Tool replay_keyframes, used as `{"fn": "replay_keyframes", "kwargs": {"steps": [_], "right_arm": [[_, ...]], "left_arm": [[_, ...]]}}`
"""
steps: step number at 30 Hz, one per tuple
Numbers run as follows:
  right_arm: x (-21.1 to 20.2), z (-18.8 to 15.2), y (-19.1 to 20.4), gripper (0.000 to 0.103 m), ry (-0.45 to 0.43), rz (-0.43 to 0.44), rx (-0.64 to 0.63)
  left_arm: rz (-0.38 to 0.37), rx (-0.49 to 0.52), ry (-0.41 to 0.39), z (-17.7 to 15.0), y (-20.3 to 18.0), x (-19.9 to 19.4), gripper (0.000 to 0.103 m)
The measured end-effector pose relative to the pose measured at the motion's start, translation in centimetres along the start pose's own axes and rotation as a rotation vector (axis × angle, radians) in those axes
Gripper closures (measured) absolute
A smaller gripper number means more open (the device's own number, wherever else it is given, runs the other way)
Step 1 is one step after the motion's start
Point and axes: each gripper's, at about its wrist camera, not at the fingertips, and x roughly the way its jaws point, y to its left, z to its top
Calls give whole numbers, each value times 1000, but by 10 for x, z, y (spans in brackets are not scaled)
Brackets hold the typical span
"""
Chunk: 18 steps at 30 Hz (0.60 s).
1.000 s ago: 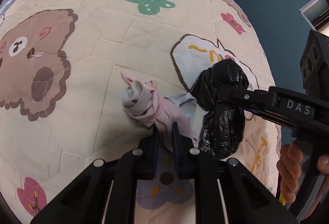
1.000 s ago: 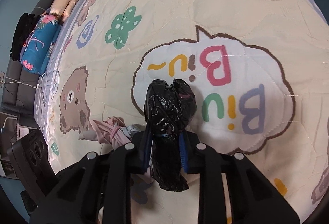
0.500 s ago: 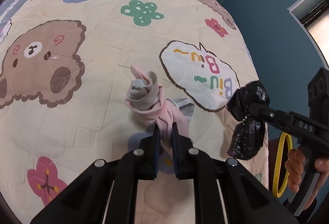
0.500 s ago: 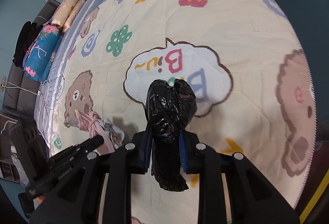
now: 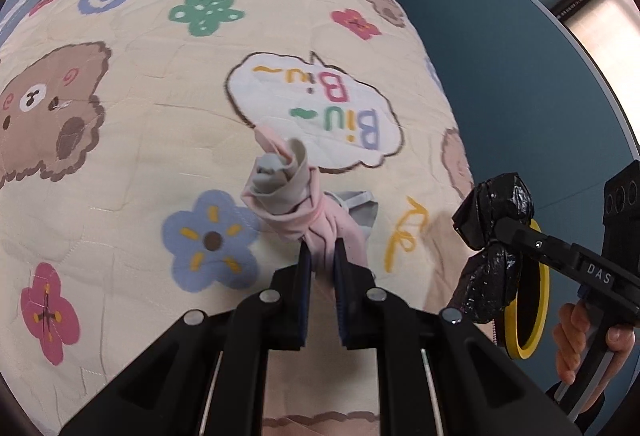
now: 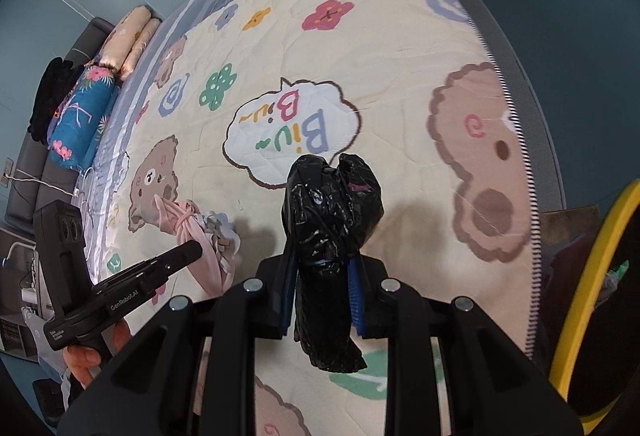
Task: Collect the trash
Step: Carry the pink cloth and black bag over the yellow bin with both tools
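Both bundles have risen higher off the quilt (image 5: 132,140) than half a second ago. From the left wrist, the left gripper (image 5: 320,256) stays clamped on the knotted pink-and-grey cloth bundle (image 5: 292,204), now above the blue flower, with the yellow-rimmed bin (image 5: 520,316) beside the bed edge. From the right wrist, the right gripper (image 6: 322,276) pinches the black trash bag (image 6: 332,228) at its neck, lifted near the bin's rim (image 6: 580,296).

Cartoon quilt (image 6: 360,48) on bed, teal walls (image 5: 500,48), pillows (image 6: 128,36) by headboard.
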Motion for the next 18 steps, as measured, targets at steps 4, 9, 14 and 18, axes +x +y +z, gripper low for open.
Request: {"fn": "replay_keyframes", "kwargs": {"steps": [4,9,14,18], "right_arm": [[-25,-11,-17,81,-39,1,21],[-57,-21,-43,81,-84,-6,53],[-84,-30,-70,81,-125,-12,85],[-101,-35,-92,81,-153,-21,113]], "left_arm": [[-22,43,-6,-7,-30,-4,93],[-41,107,-21,-17,-69,-10,93],[-64,167,-21,-26,-112,-12,93],[-76,217,-11,-34,-148,-6,93]]}}
